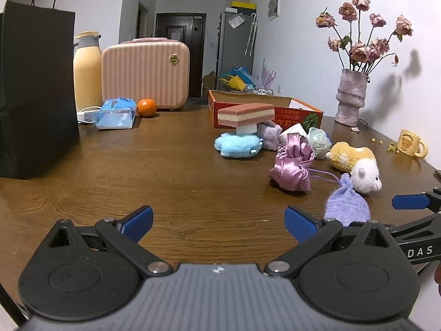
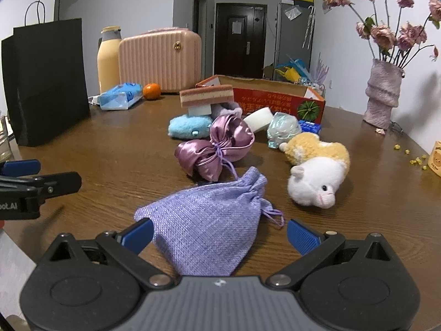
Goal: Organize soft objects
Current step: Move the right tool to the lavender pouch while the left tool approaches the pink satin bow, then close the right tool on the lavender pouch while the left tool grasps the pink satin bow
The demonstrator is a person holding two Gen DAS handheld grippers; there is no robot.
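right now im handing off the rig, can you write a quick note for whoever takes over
Left gripper: open, empty, over bare table.
Right gripper: open, straddling the lavender woven drawstring pouch, not closed on it.
Soft items are loose on the table in front of the red cardboard box: pink satin drawstring bag, hamster plush, blue plush, layered sponge stacked on a white block.
Done: nothing looks sorted yet.
Left: probably close on the pouch, then organize the rest, likely into the box.
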